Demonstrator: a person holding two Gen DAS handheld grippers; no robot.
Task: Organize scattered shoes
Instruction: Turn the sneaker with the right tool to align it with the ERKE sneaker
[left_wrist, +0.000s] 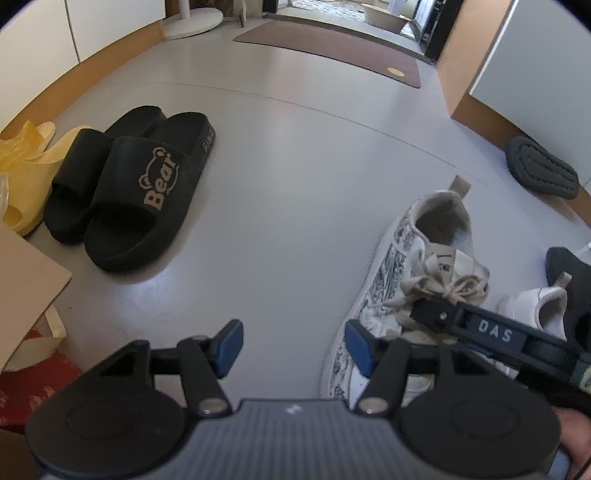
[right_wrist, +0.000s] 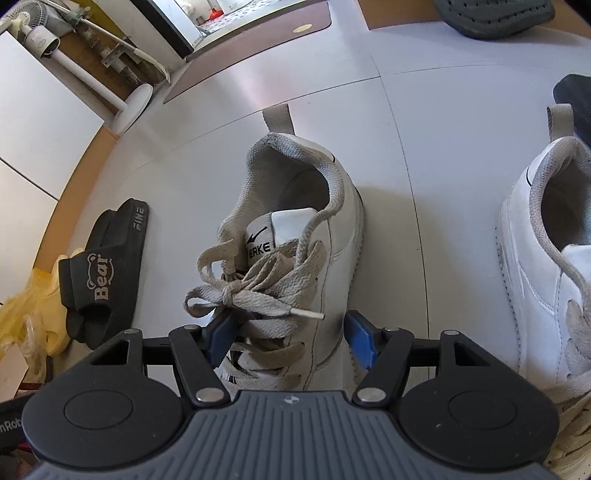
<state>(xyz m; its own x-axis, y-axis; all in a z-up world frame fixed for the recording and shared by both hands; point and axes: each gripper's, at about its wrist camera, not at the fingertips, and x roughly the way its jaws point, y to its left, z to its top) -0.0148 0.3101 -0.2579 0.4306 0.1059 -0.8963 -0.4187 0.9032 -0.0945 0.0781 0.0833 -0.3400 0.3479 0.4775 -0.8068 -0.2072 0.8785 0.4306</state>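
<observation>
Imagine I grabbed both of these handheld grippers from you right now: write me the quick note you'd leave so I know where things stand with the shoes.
Left gripper: open, empty, over bare floor.
Right gripper: jaws straddle the laced front of the patterned white sneaker; the pads do not look clamped, so treat it as not yet gripped.
Done: black Bear slides sit paired by the wall, next to the yellow slippers.
Left: the second white sneaker stands apart to the right; pair the two. A dark shoe lies sole-up by the cabinet, and another dark one sits behind the sneakers.
</observation>
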